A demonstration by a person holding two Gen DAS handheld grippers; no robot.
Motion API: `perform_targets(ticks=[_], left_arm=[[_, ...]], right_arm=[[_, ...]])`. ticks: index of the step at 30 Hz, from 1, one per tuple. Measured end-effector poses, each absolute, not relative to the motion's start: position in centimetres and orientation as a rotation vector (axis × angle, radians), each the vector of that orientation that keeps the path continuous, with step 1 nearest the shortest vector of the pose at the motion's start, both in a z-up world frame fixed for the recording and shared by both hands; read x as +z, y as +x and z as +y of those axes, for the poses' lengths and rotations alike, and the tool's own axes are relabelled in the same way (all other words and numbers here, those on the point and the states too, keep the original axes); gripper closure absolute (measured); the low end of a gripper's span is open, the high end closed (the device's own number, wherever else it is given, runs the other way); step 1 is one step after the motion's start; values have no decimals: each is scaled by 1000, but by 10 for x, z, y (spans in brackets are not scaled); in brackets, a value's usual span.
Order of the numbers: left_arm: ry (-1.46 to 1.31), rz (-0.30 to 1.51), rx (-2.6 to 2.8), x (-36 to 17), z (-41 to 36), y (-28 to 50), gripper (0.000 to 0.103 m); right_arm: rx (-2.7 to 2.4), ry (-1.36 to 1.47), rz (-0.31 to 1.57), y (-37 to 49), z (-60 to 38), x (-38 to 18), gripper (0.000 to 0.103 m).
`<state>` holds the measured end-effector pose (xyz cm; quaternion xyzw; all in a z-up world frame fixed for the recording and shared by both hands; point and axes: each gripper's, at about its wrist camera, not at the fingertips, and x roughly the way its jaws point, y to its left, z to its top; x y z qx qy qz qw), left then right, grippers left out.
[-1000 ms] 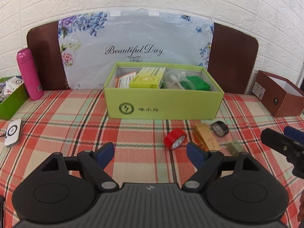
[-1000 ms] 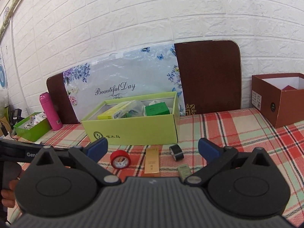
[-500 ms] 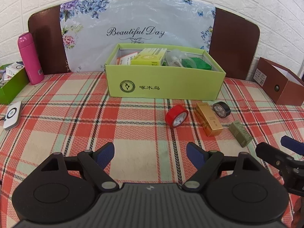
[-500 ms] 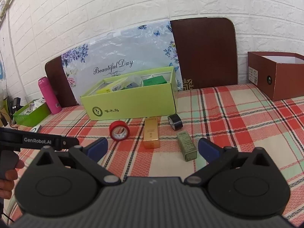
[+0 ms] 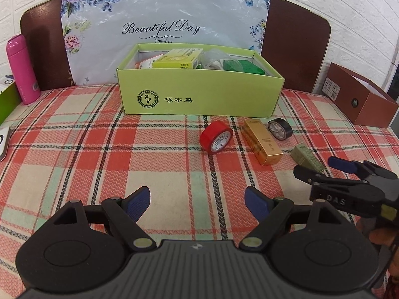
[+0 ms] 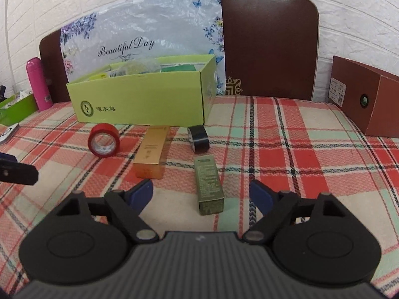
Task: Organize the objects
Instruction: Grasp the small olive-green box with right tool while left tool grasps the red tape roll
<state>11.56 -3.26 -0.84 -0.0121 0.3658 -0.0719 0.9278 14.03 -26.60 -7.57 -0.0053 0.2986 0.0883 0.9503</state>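
From the left wrist camera, the left gripper (image 5: 197, 200) hangs over bare plaid tablecloth (image 5: 74, 149) with its jaws spread wide and nothing between them — the same spread as a second ago. The view has tipped downward since then: the green box (image 5: 199, 97) now sits higher in the picture and more cloth shows in front of it. Before the box lie the red tape roll (image 5: 216, 137), the gold box (image 5: 261, 141) and the black tape roll (image 5: 279, 129), none of them shifted. The olive box (image 5: 307, 157) lies further right, and the right gripper (image 5: 321, 165), which a second ago stood clear of it, now reaches around its near end. A pink bottle (image 5: 21, 69) stands at the far left and a brown box (image 5: 361, 99) at the far right.

From the right wrist camera, the right gripper (image 6: 202, 194) has come down and forward: the four loose items, small and distant a second ago, now fill the middle of the picture. Its jaws are closing, narrower than before but not yet touching anything — the olive box (image 6: 209, 186) lies lengthwise between the blue pads (image 6: 142, 194), a gap of cloth on each side. The gold box (image 6: 151, 153) lies just left of it, the red tape roll (image 6: 104, 143) beyond that, the black tape roll (image 6: 198, 138) just behind the olive box and near the green box (image 6: 142, 99). The tip of the left gripper (image 6: 17, 173) shows at the left edge.
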Motion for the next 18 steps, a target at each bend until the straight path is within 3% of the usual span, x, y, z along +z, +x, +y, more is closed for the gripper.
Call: perform_targets(ticks=[1,2,3,15,17,18], left_arm=[[-19,743,-149,-9,-33,118,17],[-11,735,-151,-11,-34,122,17],[-6,726,-153,-11,-35,126,17],[66,612,-220,-25,-68,203,18],[52,635,-233,-28,-67,212,34],[33,665,-261,-31,-64,215,65]], right_arm=[[179,-19,615,143,-266,-78,37],[174,-24,628,143,-265,-80,66],[169,-22,631,142,-265,-80,81],[193,114,657,89,-274,-71,81],[198,131,666,84,-274,-71,81],[200,131,673,82,-273,-71,81]])
